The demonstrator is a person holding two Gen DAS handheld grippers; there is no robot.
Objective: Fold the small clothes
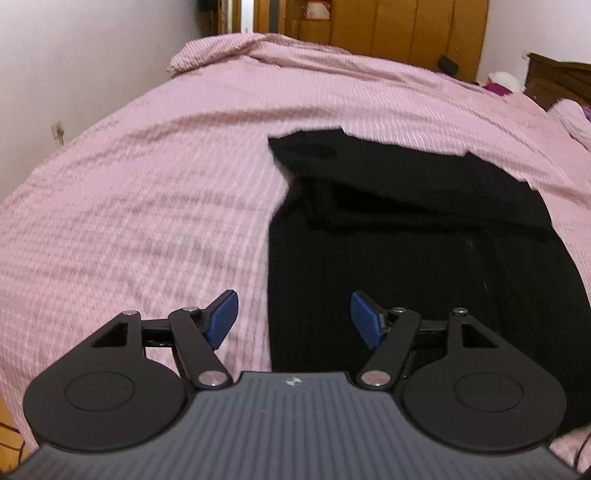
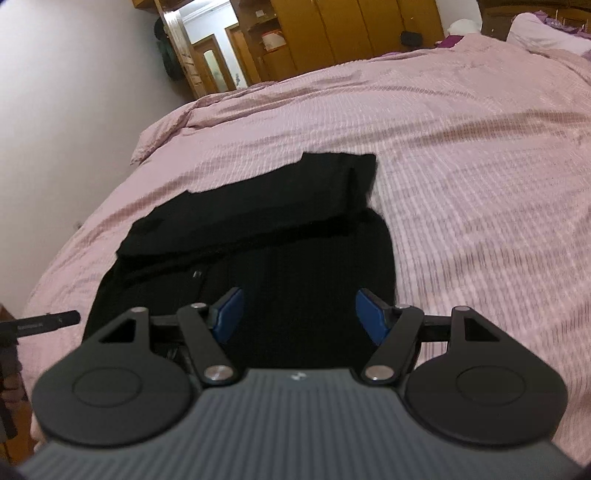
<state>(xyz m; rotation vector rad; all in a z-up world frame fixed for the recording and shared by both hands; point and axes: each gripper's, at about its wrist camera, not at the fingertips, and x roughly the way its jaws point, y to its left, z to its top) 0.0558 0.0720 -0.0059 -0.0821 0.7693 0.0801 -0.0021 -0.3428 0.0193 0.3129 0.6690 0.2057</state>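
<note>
A black garment (image 1: 424, 236) is laid flat on a bed (image 1: 147, 203) covered with a pink ribbed spread. Its far part is folded back over the rest, so that a doubled band is formed across the top, with a short flap left sticking out at the far corner. In the right wrist view the same garment (image 2: 258, 236) is seen spread below the tool, its folded band lying across the far end.

The left tool (image 1: 293, 317) is held above the garment's left edge, with its blue pads (image 1: 221, 321) set well apart; nothing is gripped between them, and one pad is seen over the spread, the other over the black cloth. The right tool (image 2: 299, 314) is held over the near part of the garment, its pads (image 2: 373, 317) likewise parted and nothing clamped.

A pillow (image 2: 543, 33) is seen at the far right of the bed, and wooden wardrobes (image 1: 406, 29) are ranged along the back wall.
</note>
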